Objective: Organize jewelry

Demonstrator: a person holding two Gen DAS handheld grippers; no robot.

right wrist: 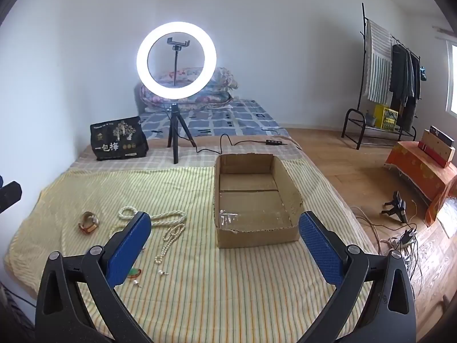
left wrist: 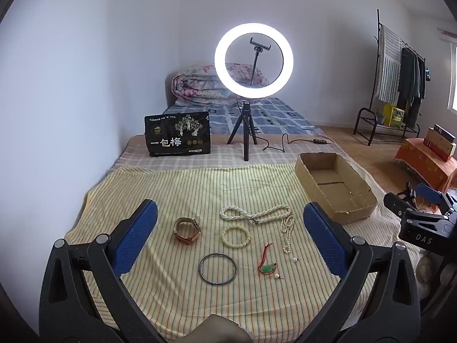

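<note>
You are holding the left tongs [left wrist: 230, 238] spread wide above the striped cloth [left wrist: 171, 194] on the bed, gripping nothing. The jewelry is lying between and just beyond their blue pads: a brown watch [left wrist: 187, 230], a pearl necklace [left wrist: 257, 214], a cream bead bracelet [left wrist: 236, 236], a dark bangle [left wrist: 217, 270], a green pendant on red cord [left wrist: 267, 267] and two pearl studs [left wrist: 295, 259]. You are keeping the right tongs [right wrist: 225, 247] spread too, empty, facing the open cardboard box [right wrist: 257, 235], which is sitting to the right of the jewelry with nothing in it.
</note>
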